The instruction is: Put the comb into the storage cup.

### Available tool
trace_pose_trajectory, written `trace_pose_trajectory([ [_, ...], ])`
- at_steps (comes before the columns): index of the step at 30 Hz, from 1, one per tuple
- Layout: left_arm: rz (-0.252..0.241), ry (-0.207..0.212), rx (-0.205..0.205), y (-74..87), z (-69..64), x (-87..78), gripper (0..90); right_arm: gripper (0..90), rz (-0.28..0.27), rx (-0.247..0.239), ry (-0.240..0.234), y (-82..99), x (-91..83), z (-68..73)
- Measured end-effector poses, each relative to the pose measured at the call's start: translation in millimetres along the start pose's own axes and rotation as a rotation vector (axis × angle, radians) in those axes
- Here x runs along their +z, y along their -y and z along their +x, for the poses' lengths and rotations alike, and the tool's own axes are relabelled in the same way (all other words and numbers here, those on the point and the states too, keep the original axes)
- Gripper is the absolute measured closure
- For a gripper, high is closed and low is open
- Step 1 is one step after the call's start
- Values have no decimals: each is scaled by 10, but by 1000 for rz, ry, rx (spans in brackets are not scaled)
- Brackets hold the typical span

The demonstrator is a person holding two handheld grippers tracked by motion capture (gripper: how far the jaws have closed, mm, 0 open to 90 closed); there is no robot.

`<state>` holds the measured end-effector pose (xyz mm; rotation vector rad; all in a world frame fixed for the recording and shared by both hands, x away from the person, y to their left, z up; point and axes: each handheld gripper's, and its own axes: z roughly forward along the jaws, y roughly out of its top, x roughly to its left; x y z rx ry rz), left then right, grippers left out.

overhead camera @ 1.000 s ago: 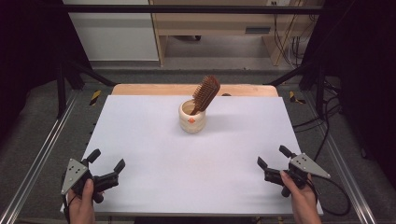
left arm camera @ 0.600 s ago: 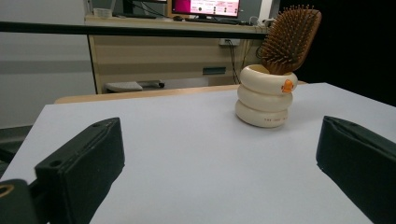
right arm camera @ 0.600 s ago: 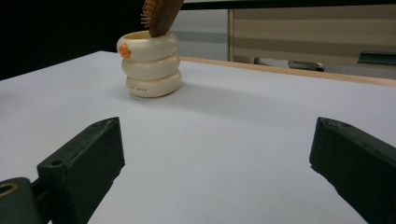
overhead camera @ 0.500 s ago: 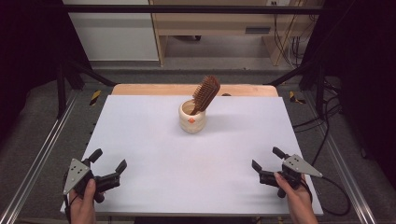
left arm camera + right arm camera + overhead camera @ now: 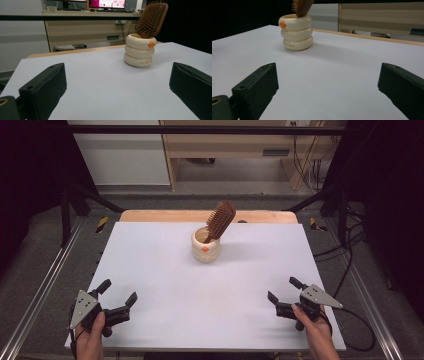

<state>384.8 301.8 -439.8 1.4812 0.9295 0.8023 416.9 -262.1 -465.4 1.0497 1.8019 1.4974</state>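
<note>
A cream ribbed cup (image 5: 206,246) (image 5: 139,53) (image 5: 297,32) stands near the back middle of the white table (image 5: 150,270). A brown wooden hairbrush (image 5: 220,220) (image 5: 152,18) (image 5: 302,6) leans in it, bristle head up and tilted right. My left gripper (image 5: 118,293) (image 5: 117,95) rests low at the front left corner, open, nothing between its jaws. My right gripper (image 5: 284,289) (image 5: 327,92) sits at the front right, open too and empty. Both point toward the cup from well short of it.
A wooden strip (image 5: 150,216) runs along the table's far edge. Metal rails (image 5: 45,285) flank both sides. Cables (image 5: 350,270) lie on the floor at the right. A desk with monitors (image 5: 106,3) stands behind the table.
My right gripper has slid a little toward the front edge and leftward. The left gripper, cup and brush stay where they were.
</note>
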Motion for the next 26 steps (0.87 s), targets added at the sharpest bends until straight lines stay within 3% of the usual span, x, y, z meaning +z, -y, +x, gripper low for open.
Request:
trace_pose_trajectory([
  [11,7,19,20,6,-43,22,10,34,8,-11,-45,-29,115,49],
  [18,8,28,9,9,-56,39,10,35,16,-11,-64,-47,200,64],
  [26,9,27,-11,10,-32,60,10,38,32,-14,-51,-55,284,89],
])
